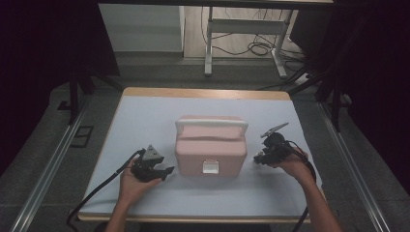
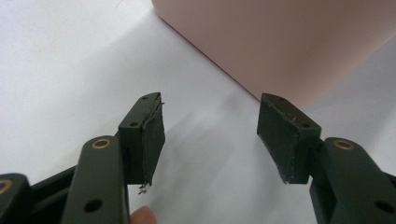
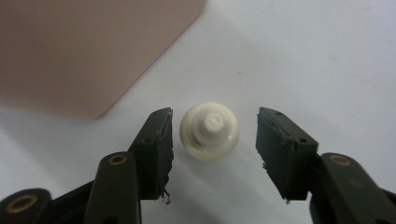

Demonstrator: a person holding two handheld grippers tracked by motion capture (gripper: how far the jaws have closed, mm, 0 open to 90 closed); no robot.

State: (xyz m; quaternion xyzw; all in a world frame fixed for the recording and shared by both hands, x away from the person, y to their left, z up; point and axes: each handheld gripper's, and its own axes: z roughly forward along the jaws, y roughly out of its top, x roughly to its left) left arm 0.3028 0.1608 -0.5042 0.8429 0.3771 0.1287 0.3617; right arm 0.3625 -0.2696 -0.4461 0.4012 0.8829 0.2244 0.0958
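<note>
On the worktop (image 1: 145,116), between the jaws: white knob-shaped piece (image 3: 209,130), untouched
Right hand-held gripper (image 3: 212,135): released, jaws wide
Left hand-held gripper (image 2: 210,133): released, empty
Between them: pink box (image 1: 211,145), no legible writing

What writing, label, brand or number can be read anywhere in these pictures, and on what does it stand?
None can be read.
Pink box: plain lid and sides; its pale front latch bears no legible mark.
Small white cap-like piece between the right gripper's open jaws: plain, no print.
Left gripper: plain black pads, no lettering.
White table cover: unmarked.
</note>
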